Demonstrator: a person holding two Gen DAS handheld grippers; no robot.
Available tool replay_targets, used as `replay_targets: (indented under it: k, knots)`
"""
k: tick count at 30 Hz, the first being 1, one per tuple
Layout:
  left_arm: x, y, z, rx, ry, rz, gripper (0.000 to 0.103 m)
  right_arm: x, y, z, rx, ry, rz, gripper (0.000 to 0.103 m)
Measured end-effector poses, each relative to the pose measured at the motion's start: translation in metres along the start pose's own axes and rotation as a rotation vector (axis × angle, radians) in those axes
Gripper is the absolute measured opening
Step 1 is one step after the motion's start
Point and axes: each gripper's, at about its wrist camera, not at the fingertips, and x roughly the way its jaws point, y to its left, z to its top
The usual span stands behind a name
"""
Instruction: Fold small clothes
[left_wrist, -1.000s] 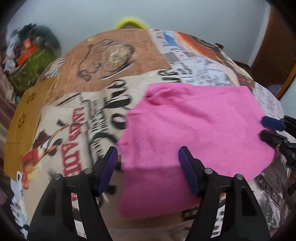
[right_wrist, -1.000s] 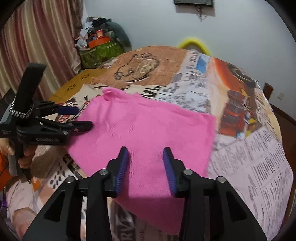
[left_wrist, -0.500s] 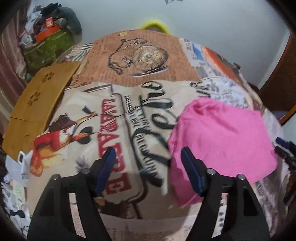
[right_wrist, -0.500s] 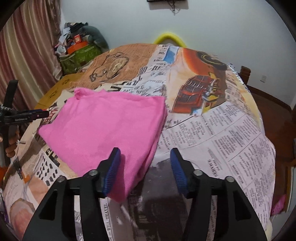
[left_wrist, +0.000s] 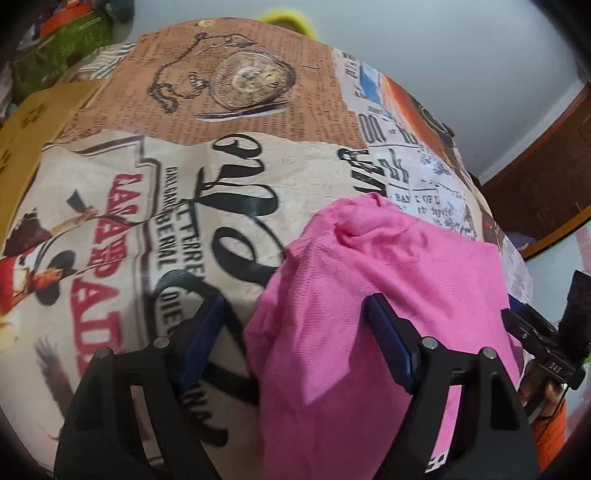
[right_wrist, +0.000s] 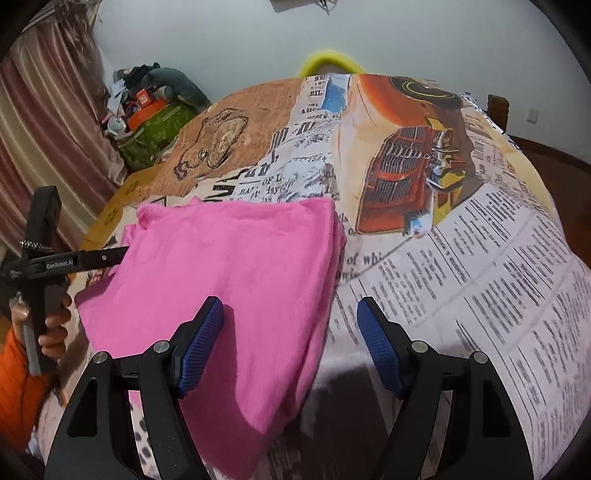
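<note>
A folded pink cloth (left_wrist: 373, 295) lies flat on the table's printed cover (left_wrist: 155, 206). My left gripper (left_wrist: 295, 343) hangs just above the cloth's left edge. Its jaws are opening; that edge lies between the blue pads (left_wrist: 201, 338), which do not press on it. My right gripper (right_wrist: 290, 347) straddles the right edge of the cloth (right_wrist: 236, 280), its jaws opening too, pads off the fabric. Each view shows the other gripper at the cloth's far side: the right gripper (left_wrist: 532, 332) and the left gripper (right_wrist: 110, 256).
The table cover (right_wrist: 461, 266) carries newspaper and car prints and drops away at the near edge. A yellow chair back (right_wrist: 328, 61) stands behind the table. A green bag with clutter (right_wrist: 155, 122) and a curtain (right_wrist: 44, 122) are at the back left. An orange sleeve (right_wrist: 18, 384) holds the left tool.
Both grippers slid outward from over the cloth to its side edges and dropped closer. The right jaws have spread much wider. The cloth has stayed in place.
</note>
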Motion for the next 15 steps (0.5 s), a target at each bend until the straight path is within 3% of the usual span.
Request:
replay_targets:
  k: [3, 5, 6, 9, 13, 15]
  knots:
    - [0.005, -0.008, 0.0, 0.035, 0.001, -0.008, 0.072, 0.005, 0.004, 0.001, -0.013, -0.001, 0.003, 0.072]
    - [0.004, -0.013, -0.001, 0.048, 0.001, -0.03, 0.054, 0.008, 0.006, 0.001, -0.027, 0.0, 0.007, 0.066]
    - [0.003, -0.014, -0.001, 0.05, 0.001, -0.041, 0.051, 0.009, 0.007, 0.002, -0.028, -0.001, 0.013, 0.064]
    - [0.003, -0.018, -0.001, 0.049, 0.001, -0.05, 0.041, 0.014, 0.005, 0.006, -0.011, 0.009, 0.044, 0.051]
    - [0.0, -0.019, -0.001, 0.025, 0.0, -0.06, 0.027, 0.018, 0.002, 0.009, 0.026, 0.028, 0.082, 0.013]
    - [-0.006, -0.02, -0.002, 0.027, -0.009, -0.048, 0.023, 0.017, 0.005, 0.009, 0.024, 0.029, 0.086, 0.011]
